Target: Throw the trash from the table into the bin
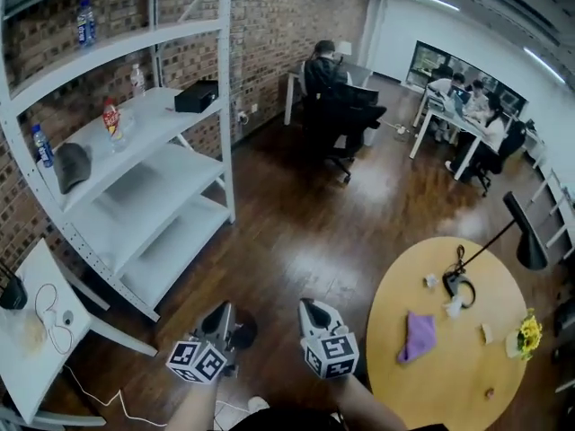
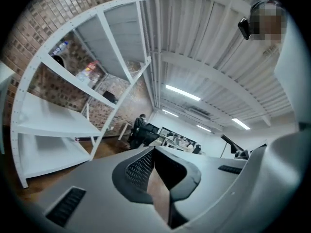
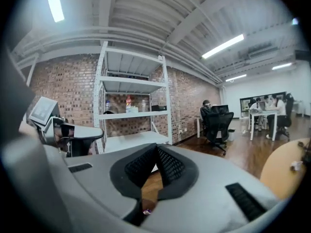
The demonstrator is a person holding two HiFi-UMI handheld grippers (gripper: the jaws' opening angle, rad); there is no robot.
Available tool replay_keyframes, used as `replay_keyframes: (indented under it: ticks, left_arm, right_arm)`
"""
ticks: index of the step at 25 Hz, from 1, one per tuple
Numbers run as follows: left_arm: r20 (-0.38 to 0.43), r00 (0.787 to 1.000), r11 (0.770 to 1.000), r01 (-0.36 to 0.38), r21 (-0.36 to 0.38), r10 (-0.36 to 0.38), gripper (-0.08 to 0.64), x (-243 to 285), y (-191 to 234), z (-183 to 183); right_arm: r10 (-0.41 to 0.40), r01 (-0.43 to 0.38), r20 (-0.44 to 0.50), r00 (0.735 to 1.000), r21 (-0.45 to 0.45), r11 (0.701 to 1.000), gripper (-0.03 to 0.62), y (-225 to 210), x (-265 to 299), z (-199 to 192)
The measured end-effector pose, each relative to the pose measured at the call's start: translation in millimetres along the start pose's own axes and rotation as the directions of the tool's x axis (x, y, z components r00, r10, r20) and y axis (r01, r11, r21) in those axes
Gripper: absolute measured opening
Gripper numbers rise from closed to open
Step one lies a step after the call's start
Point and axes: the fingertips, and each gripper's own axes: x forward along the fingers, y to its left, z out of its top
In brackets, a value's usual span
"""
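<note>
White trash (image 1: 454, 307) lay on the round table (image 1: 467, 393) near a purple cloth (image 1: 418, 335). Dark wooden floor (image 1: 305, 223) separated the table from the white shelf (image 1: 153, 169). The left gripper (image 1: 223, 309) and the right gripper (image 1: 310, 305) had their fingers together, empty.

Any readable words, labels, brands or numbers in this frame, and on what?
Nothing is legible.
Blue-labelled bottle: label too small to read.
Red-labelled bottle: label too small and blurred.
Left cube, right cube: square patterns only, no words.
</note>
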Motion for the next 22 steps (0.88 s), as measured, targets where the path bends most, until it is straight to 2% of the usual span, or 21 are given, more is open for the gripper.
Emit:
replay_keyframes:
  ticks: [4,7,10,15,19,22]
  left_arm:
    - [-0.026,0.982,0.982,0.188,-0.010,-0.188,0.009,55,-103,-33]
    - [-0.055,0.944,0.945,0.323,-0.044,-0.325,0.009,83,-196,-66]
    - [-0.094,0.891,0.896,0.441,-0.057,-0.445,0.009,95,-284,-100]
    - [-0.137,0.825,0.836,0.547,-0.052,-0.549,0.009,99,-391,-146]
    - [-0.152,0.772,0.787,0.607,-0.111,-0.617,0.009,98,-454,-181]
    - [-0.150,0.714,0.729,0.663,-0.169,-0.684,0.009,94,-499,-197]
  right_arm:
    - [-0.176,0.176,0.051,0.983,0.004,0.984,0.000,-83,-83,14]
    - [-0.323,0.323,0.078,0.943,0.017,0.946,0.000,-153,-168,14]
    - [-0.463,0.459,0.102,0.880,0.065,0.886,0.000,-215,-256,6]
    - [-0.633,0.627,0.140,0.762,0.090,0.774,0.000,-284,-386,-7]
    - [-0.736,0.725,0.137,0.663,0.126,0.677,0.000,-314,-473,-26]
    - [-0.799,0.785,0.132,0.587,0.150,0.601,0.000,-319,-527,-39]
